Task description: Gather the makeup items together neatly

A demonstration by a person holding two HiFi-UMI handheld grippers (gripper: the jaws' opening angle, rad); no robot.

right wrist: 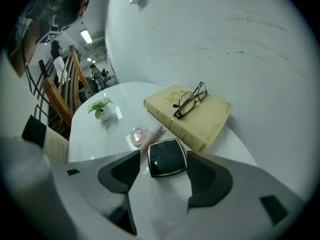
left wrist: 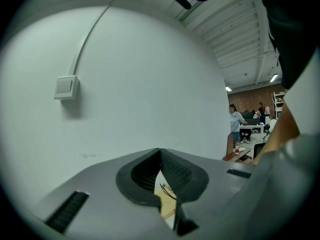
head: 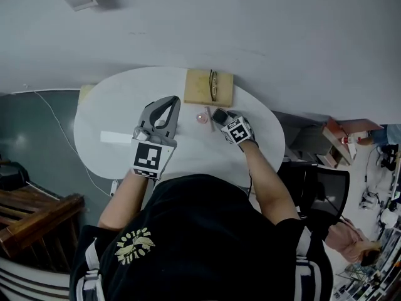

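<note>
The black square compact with gold trim (right wrist: 167, 157) lies flat on the white round table (right wrist: 92, 136). It sits between the wide-spread jaws of the right gripper (right wrist: 163, 160) and is not clamped. The left gripper (left wrist: 160, 150) has its jaws closed on nothing.

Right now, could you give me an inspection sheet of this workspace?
Surface: white round table, mostly bare.
Job's things: black compact, pink pot and slim stick, close together.
Clutter: book with glasses on it; small plant.
Grippers: left gripper shut, empty; right gripper open, compact between its jaws, not gripped.
Cables: wall conduit to a switch box.
Surroundings: white wall; people at desks.
</note>
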